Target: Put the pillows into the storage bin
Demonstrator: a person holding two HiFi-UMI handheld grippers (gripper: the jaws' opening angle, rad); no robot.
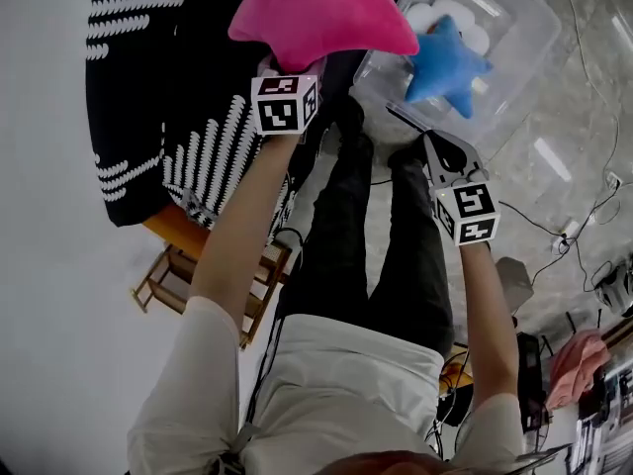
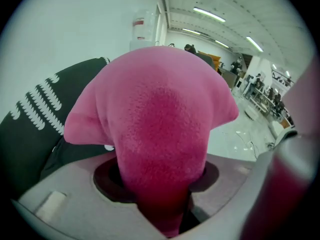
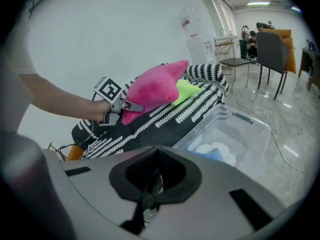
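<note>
1. The left tool is clenched on a pink pillow. In the left gripper view the plush pink pillow fills the middle and narrows down into the jaws of the tool, which pinch one of its points.
2. In the right gripper view the same pink pillow is held up in the air by the left tool, just above the worktop, which is covered by a black cloth with white marks.
3. A green pillow lies on that worktop, partly hidden behind the pink one.
4. The right tool has its jaws closed together with nothing between them; the right gripper view shows the closed tool empty. It hangs over the floor just beside the near rim of the storage bin.
5. The storage bin is a clear plastic box standing on the pale floor, right next to the worktop.
6. A blue pillow lies inside the bin at its near side, apart from the right tool. A white pillow lies in the bin behind it.
7. From the right gripper view the bin shows the white pillow and an edge of the blue pillow inside.
8. A wooden stool stands under the near end of the worktop, beside the person's legs.
</note>
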